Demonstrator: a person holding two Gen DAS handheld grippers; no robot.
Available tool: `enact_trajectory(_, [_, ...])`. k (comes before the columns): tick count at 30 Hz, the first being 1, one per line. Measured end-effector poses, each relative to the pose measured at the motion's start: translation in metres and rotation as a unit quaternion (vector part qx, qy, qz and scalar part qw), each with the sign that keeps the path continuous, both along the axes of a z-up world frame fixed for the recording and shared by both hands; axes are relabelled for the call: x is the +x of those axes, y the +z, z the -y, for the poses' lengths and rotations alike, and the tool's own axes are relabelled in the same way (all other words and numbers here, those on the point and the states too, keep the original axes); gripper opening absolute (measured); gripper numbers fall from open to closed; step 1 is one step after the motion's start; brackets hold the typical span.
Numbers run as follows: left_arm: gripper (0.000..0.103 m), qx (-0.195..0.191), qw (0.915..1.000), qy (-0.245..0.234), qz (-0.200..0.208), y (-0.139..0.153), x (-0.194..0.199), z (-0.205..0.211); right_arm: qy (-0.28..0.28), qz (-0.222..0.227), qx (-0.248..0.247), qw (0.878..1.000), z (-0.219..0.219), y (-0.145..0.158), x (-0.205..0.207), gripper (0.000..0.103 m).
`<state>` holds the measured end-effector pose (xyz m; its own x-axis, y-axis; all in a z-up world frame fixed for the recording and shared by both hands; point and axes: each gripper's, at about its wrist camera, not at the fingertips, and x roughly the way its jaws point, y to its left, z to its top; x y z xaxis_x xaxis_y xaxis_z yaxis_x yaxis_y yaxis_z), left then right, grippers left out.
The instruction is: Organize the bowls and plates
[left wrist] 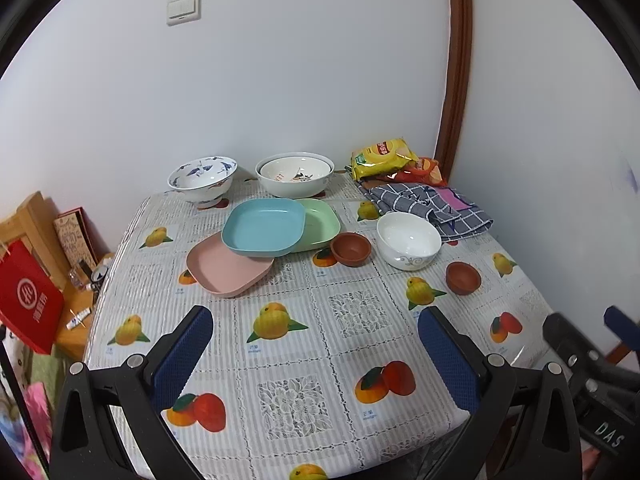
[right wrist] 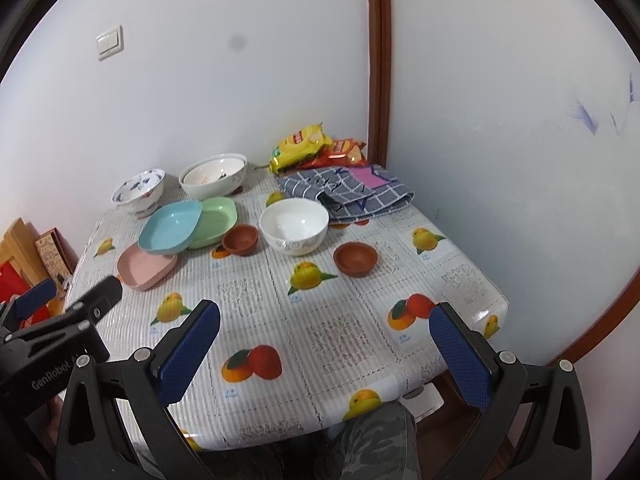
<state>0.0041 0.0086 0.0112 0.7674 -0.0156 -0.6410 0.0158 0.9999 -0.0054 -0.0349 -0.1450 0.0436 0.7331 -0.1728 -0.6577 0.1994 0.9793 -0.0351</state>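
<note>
Blue plate (left wrist: 264, 226) atop pink (left wrist: 228, 268) & green (left wrist: 320, 224), both grippers (left wrist: 316, 354) (right wrist: 326, 350) spread, empty.

Glossy ceramic white bowl (left wrist: 408, 240), matt clay-brown cup (left wrist: 351, 249), smooth matt plastic blue plate (left wrist: 264, 226), checked cloth (left wrist: 428, 208), shiny tablecloth (left wrist: 280, 340)

Snack bags (left wrist: 386, 158) and checked cloth (left wrist: 428, 206) on fruit-print tablecloth (left wrist: 304, 320); wall switch (left wrist: 183, 9).

A lived-in home dining corner is shown. Beyond the fingertips a table (left wrist: 280, 360) is covered with a fruit-printed plastic cloth (right wrist: 304, 320); household bowls (left wrist: 294, 176), snack bags (left wrist: 384, 158) and a checked cloth (right wrist: 348, 190) are kept at its far side, under a wall switch (left wrist: 183, 9).
</note>
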Motion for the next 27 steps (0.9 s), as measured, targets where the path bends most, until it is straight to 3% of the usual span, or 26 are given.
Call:
enact_trajectory(11, [0.103,0.006,0.9999,-0.011,0.001,0.006,0.026,0.001,-0.013,-0.005,-0.003,1.0,0.002,0.005,0.024,0.103])
enact_trajectory(20, [0.103,0.011,0.9994,-0.03,-0.011,0.003,0.053,0.005,0.013,0.012,0.031,0.999,0.005,0.012,0.048,0.103])
enact_trajectory(27, [0.103,0.01,0.9995,-0.025,-0.018,-0.002,0.081,0.002,0.017,-0.003,0.031,0.999,0.001,0.004,0.077,0.103])
